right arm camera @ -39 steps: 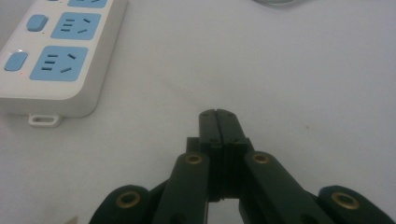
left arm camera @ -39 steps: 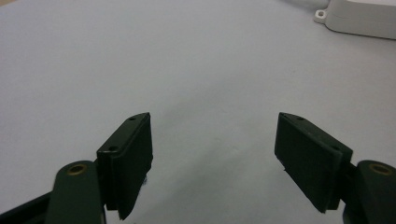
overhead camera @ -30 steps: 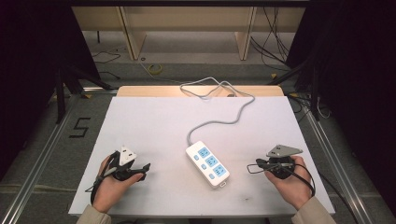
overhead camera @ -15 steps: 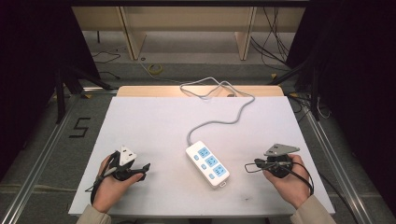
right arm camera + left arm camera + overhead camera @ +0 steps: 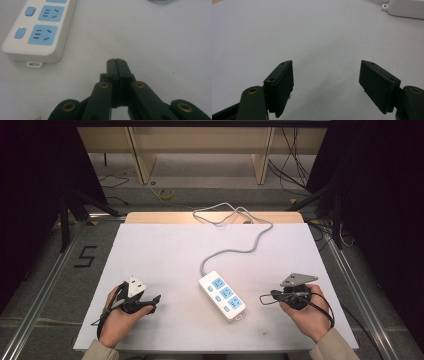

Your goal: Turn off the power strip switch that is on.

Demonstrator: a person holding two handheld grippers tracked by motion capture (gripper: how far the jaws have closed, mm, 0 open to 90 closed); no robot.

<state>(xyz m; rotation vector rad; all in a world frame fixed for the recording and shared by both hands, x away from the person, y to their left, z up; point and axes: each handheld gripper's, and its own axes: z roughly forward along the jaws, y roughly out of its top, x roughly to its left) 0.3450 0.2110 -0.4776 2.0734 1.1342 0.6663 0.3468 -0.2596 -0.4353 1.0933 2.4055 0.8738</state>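
The bench [image 5: 165, 255] top looks like a smooth matt white sheet, with a strip of pale bare wood showing along its far edge. The power strip [image 5: 222, 295] is glossy white plastic with flat light-blue socket faces and buttons, and its cord [image 5: 235, 251] looks like smooth grey rubbery plastic. Both sets of fingers [image 5: 282, 85] are matt black plastic with brassy metal pivots, and the plate [image 5: 298, 279] on the right gripper [image 5: 117, 62] is a dull grey.

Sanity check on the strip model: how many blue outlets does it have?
3. On the power strip in a row: one at the cord end, one in the middle, one at the near end, each beside a small blue switch. None look hidden.
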